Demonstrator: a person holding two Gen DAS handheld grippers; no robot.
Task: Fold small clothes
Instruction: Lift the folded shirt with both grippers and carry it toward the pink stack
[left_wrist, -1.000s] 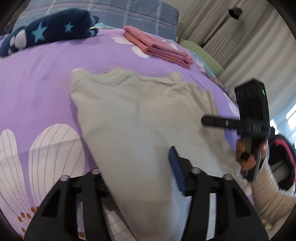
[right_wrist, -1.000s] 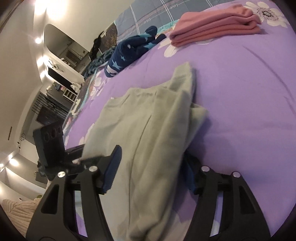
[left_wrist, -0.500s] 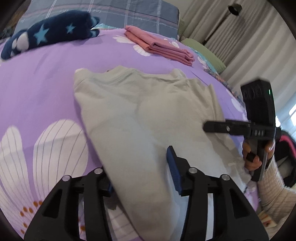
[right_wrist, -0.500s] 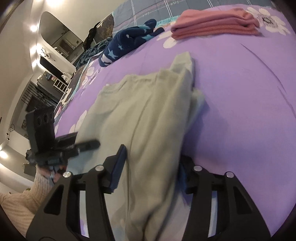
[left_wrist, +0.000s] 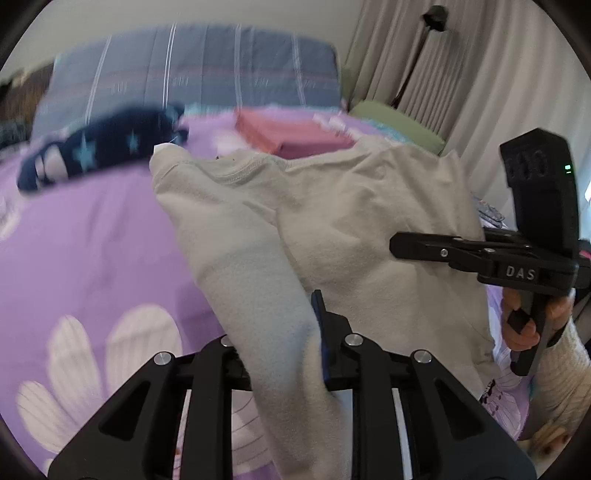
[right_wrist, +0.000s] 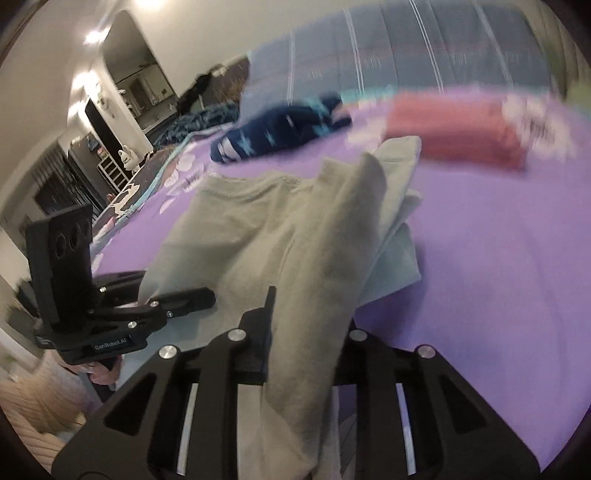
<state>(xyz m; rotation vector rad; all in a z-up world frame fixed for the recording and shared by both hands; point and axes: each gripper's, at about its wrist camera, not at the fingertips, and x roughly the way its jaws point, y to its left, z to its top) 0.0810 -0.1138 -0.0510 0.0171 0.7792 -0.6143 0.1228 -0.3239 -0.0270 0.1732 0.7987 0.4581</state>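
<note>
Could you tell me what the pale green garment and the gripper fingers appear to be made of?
The pale green garment looks like soft knit fabric, probably cotton jersey: matte, lightly fuzzy, with a stitched neckline, and it drapes limply. The fingers of the left gripper look like rigid matte black plastic with bright metal screw heads; plastic is a guess from the moulded shape.

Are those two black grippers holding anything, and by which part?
Both hold the pale green shirt by its near edge: left gripper and right gripper each pinch a bunched fold.
</note>
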